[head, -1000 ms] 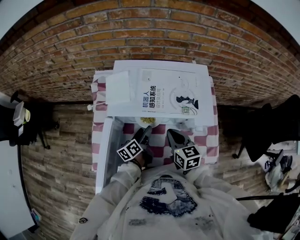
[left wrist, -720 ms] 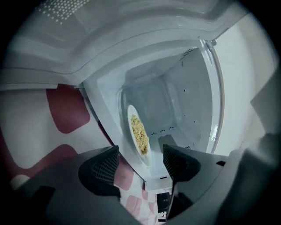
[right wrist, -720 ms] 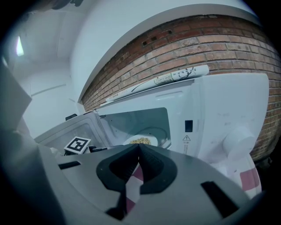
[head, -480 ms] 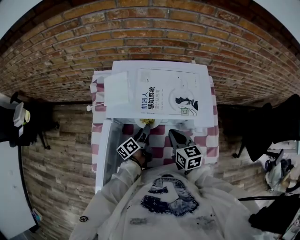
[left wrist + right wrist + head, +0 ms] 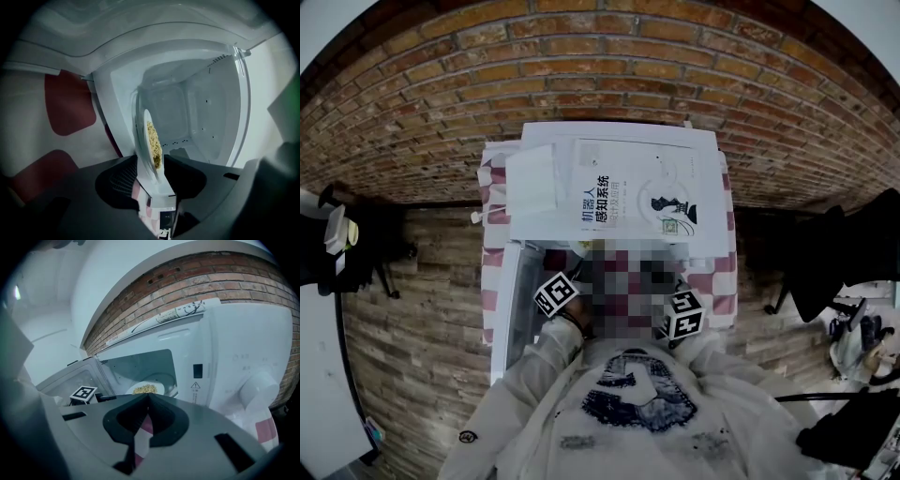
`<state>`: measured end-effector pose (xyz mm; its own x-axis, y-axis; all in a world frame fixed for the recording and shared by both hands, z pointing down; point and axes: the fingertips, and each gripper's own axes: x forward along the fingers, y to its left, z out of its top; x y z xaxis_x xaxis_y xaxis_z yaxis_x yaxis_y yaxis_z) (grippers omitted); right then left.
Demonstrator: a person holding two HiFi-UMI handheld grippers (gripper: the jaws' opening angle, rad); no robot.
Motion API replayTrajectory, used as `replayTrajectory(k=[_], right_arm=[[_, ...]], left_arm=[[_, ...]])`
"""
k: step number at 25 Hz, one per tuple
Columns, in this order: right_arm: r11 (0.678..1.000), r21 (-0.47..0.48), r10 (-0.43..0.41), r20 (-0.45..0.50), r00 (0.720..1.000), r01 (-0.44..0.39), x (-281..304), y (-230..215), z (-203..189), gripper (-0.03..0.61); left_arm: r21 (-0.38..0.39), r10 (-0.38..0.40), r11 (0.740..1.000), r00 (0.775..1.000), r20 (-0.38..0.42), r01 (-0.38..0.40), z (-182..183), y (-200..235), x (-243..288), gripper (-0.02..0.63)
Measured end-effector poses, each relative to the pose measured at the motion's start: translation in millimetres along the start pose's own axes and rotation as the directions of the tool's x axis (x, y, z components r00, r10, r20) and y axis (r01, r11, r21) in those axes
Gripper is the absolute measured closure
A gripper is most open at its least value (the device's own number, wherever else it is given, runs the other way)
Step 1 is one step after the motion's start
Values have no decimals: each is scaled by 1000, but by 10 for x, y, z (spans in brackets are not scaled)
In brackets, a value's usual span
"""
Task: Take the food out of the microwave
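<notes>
White microwave (image 5: 234, 357) stands on a counter (image 5: 727, 281) spread with a red-and-white checked cloth, against a brick wall (image 5: 581, 66). A book (image 5: 637, 192) lies on its top. Its door (image 5: 70, 380) is swung open to the left, so that first step looks done.

Inside the cavity sits a white plate (image 5: 146, 171) holding pale yellow food (image 5: 153, 143), perhaps noodles or rice. The plate is still within the oven, near the front opening.

The left gripper (image 5: 151, 164) reaches into the opening. Its jaws have just been closing, with the near rim of the plate between them, and they now appear to pinch that rim from both sides.

The right gripper (image 5: 149, 399) hangs just outside, in front of the control panel, with its jaws closed together on nothing.

By my reading the task is at its middle: door open, grip just made. Drawing the plate out level and setting it on the counter remain.
</notes>
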<state>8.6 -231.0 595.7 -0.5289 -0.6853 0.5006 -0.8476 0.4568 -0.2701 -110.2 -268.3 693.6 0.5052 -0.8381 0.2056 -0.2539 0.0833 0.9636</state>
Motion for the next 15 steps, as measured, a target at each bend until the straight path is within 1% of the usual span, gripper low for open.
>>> replayTrajectory(k=[6, 8, 12, 15], right_arm=[[1000, 3, -1, -7, 1000, 1, 34, -14, -19, 565], [1000, 4, -2, -7, 1000, 3, 39, -20, -19, 565], [1000, 10, -9, -11, 1000, 9, 36, -38, -26, 565], [1000, 12, -13, -12, 1000, 14, 33, -46, -29, 565]], left_arm=[[-7, -4, 1000, 1000, -16, 4, -34, 17, 11, 468], [-9, -8, 1000, 1000, -22, 8, -40, 15, 12, 495], [1, -24, 1000, 999, -36, 24, -56, -33, 32, 528], [-7, -35, 999, 999, -38, 35, -69, -45, 43, 537]])
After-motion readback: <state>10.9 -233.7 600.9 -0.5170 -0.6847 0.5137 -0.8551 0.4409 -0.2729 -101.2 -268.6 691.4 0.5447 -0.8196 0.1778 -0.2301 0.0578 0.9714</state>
